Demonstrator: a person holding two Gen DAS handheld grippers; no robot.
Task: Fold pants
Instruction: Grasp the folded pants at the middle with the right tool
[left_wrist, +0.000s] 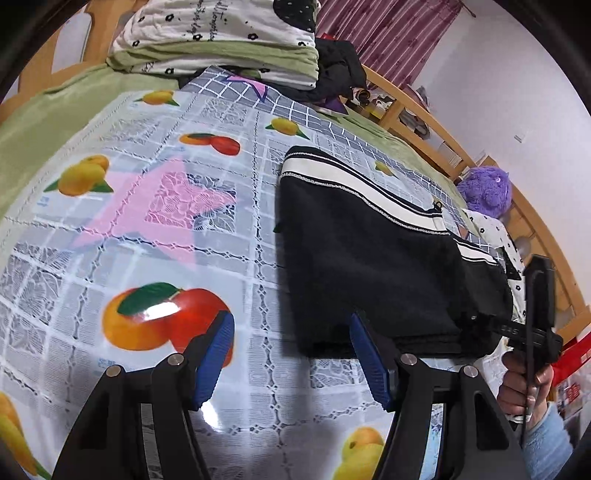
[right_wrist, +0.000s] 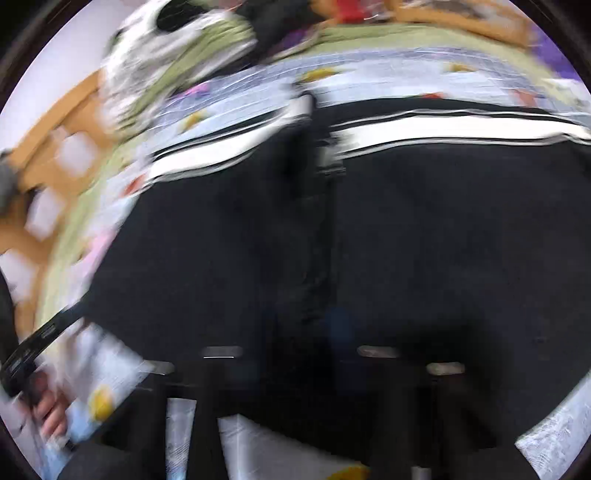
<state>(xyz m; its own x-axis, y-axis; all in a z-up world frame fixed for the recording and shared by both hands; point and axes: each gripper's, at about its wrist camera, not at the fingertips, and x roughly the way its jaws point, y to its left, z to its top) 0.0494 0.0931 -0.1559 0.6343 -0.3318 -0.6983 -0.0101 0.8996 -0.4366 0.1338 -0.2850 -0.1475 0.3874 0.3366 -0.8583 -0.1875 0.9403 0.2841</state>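
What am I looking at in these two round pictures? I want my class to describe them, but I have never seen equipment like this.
A person is folding trousers, holding a hand-held two-finger gripper in each hand. Each gripper carries a wide-angle camera looking out along its fingers, hence the round, bent pictures.

The sharp picture comes from the left gripper. Its blue-padded fingers stand apart with nothing between them, above a glossy plastic cloth printed with fruit and pink stars. The black fleecy pants with white side stripes lie folded on that cloth. At the right edge you see the person's right hand gripping the other tool.

The blurred picture comes from the right gripper, caught in motion. It sits close over the same pants; whether it grips them is too blurred to tell.

Farther back are folded green-and-white bedding and a purple plush toy.
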